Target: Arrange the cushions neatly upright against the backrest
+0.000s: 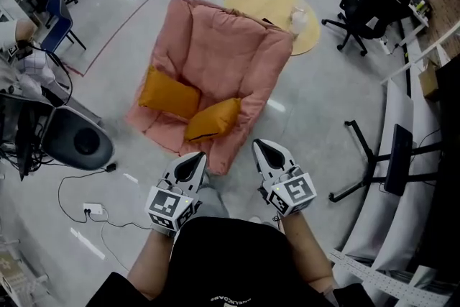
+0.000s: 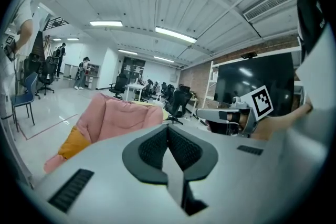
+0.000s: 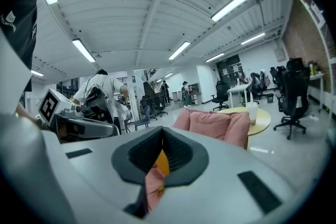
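A: Where were the cushions?

B: Both lay on the seat of the pink padded fabric armchair (image 1: 228, 47). The flat orange fabric cushion (image 1: 169, 93) was on the left, and the second orange fabric cushion (image 1: 213, 118) just beside it, nearer the front edge.

A: And the tools?

B: The left tool (image 1: 192, 163) and right tool (image 1: 267, 152) were clenched, empty, just short of the armchair.

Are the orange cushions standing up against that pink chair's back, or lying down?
Lying down. Both orange cushions lie slumped near the front of the pink chair, away from its backrest.
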`<action>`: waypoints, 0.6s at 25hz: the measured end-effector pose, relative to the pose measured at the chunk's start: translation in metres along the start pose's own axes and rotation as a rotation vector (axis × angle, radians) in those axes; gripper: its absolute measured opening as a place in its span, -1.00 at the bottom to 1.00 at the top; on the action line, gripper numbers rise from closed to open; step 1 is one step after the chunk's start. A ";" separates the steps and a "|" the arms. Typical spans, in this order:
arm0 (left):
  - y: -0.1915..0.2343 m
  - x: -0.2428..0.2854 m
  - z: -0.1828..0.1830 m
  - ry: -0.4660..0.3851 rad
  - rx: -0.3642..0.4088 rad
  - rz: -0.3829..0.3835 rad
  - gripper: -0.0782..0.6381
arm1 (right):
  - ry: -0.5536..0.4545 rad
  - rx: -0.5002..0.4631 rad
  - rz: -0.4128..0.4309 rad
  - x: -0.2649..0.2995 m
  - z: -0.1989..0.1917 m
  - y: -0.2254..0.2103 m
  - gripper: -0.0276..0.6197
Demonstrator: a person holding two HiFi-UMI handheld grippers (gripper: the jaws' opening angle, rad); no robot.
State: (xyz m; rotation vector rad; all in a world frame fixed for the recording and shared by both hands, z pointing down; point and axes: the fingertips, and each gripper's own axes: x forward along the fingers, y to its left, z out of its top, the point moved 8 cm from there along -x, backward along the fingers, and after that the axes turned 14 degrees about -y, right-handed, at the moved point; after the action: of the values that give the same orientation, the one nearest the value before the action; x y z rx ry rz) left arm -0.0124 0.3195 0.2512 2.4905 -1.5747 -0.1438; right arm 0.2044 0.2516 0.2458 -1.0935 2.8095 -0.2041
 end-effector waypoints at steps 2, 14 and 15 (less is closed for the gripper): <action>0.029 0.006 0.005 0.006 -0.006 -0.006 -0.75 | 0.013 0.005 -0.025 0.027 -0.003 0.001 -0.89; 0.142 0.023 0.031 0.066 0.007 -0.022 -0.75 | 0.073 0.122 -0.191 0.124 -0.004 -0.020 -0.88; 0.147 0.024 0.030 0.075 0.003 -0.019 -0.75 | 0.082 0.144 -0.209 0.126 -0.007 -0.024 -0.87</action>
State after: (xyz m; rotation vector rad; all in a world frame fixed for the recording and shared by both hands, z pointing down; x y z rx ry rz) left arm -0.1370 0.2334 0.2535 2.4836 -1.5231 -0.0498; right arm 0.1269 0.1487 0.2491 -1.3715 2.6949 -0.4727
